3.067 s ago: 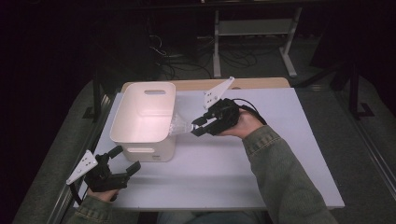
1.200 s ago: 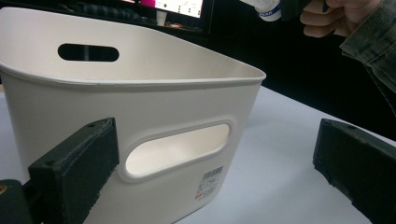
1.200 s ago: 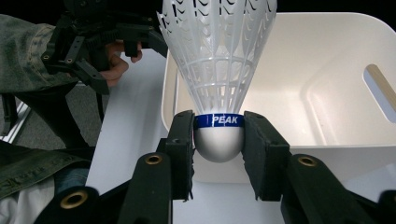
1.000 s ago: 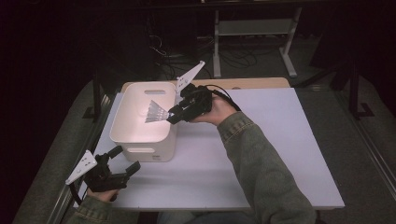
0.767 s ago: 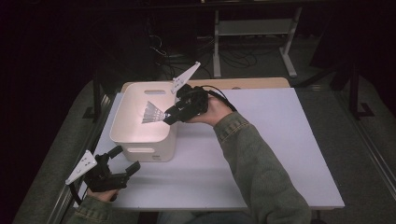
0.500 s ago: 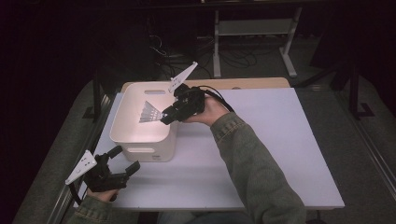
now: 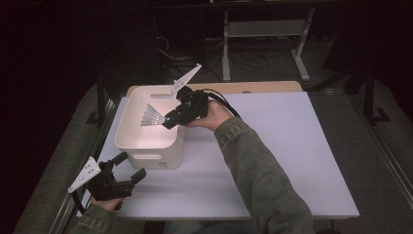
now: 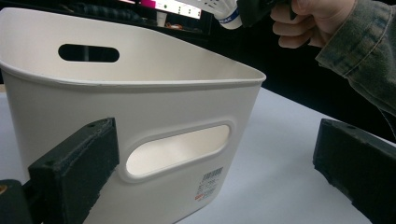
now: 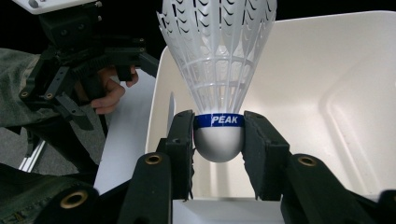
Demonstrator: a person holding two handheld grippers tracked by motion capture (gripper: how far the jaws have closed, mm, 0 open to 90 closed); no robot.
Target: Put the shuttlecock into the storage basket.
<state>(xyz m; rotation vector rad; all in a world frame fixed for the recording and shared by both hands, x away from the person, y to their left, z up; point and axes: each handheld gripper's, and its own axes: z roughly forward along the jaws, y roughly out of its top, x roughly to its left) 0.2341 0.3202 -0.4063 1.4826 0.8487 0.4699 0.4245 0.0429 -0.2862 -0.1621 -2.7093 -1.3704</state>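
1. A white plastic storage bin (image 7: 148,141) with slotted handles stands on the left part of the white table (image 7: 292,156); in the high view and the right gripper view the part of its inside that can be seen is bare
2. The right gripper (image 7: 168,120) reaches over the bin's right rim, and its two black jaws are clamped on the rounded white cork of a shuttlecock (image 9: 218,70), just under the blue band that reads PEAK
3. The shuttlecock's white plastic skirt points away from the gripper, out over the open bin; it is held in the air above the bin's inside and touches neither wall nor floor
4. The left gripper (image 7: 131,168) rests at the near left edge of the table, just beside the bin's front wall; its jaws stand wide apart with nothing between them
5. In the left gripper view the bin's front handle slot (image 8: 177,149) and a small barcode label (image 8: 208,183) face the camera
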